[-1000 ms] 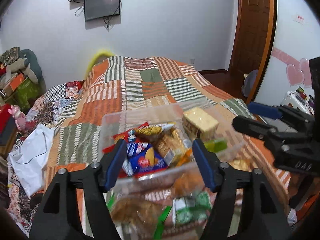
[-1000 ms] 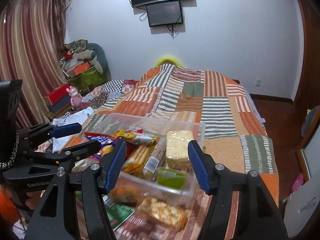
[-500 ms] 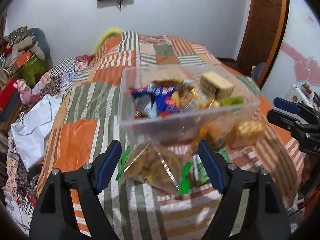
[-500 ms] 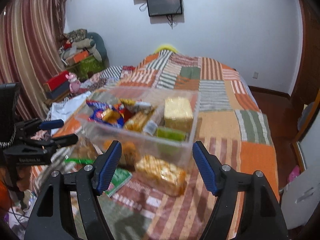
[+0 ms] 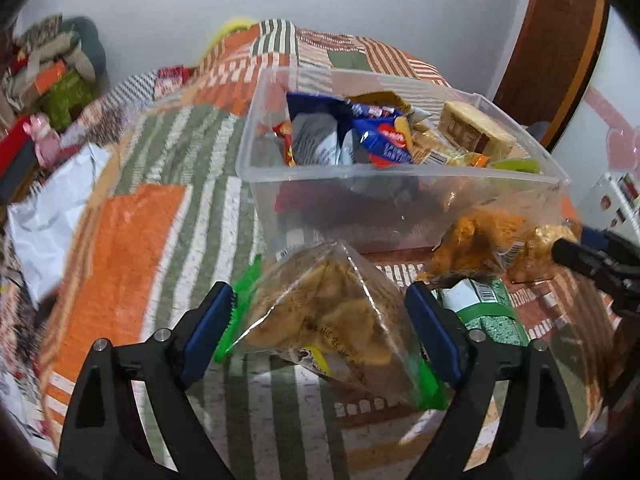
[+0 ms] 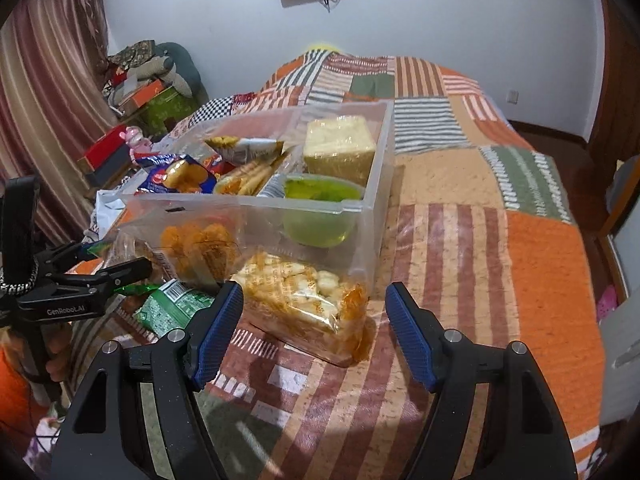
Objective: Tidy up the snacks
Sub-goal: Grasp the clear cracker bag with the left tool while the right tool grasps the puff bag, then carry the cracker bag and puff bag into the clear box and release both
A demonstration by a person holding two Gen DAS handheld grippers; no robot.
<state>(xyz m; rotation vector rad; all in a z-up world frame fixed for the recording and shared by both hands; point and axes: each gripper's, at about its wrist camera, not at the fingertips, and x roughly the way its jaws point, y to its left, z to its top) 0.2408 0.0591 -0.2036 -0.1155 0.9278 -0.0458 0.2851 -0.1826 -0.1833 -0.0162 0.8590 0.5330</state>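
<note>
1. Left wrist view: the left tongs (image 5: 319,322) are seen opening, their pads either side of a clear snack bag (image 5: 326,320) without pressing it. The bag lies on the bed (image 5: 132,240) just before the clear bin (image 5: 400,204); open quilt is left beside it.
2. Right wrist view: the right tongs (image 6: 314,330) are held open around a cracker pack (image 6: 304,300) by the bin's near wall; bare quilt is seen to the right.

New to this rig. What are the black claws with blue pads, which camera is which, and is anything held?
No robot: a person carries a hand-held two-finger gripper in each hand, with a fisheye camera on each looking along the fingers. In the left view, the left gripper is opening its jaws around a clear bag of brown snacks, not pressing it. In the right view, the right gripper stands open before a bag of pale crackers. Both bags lie on a patchwork quilt beside a clear bin of snacks. Nothing is held.
</note>
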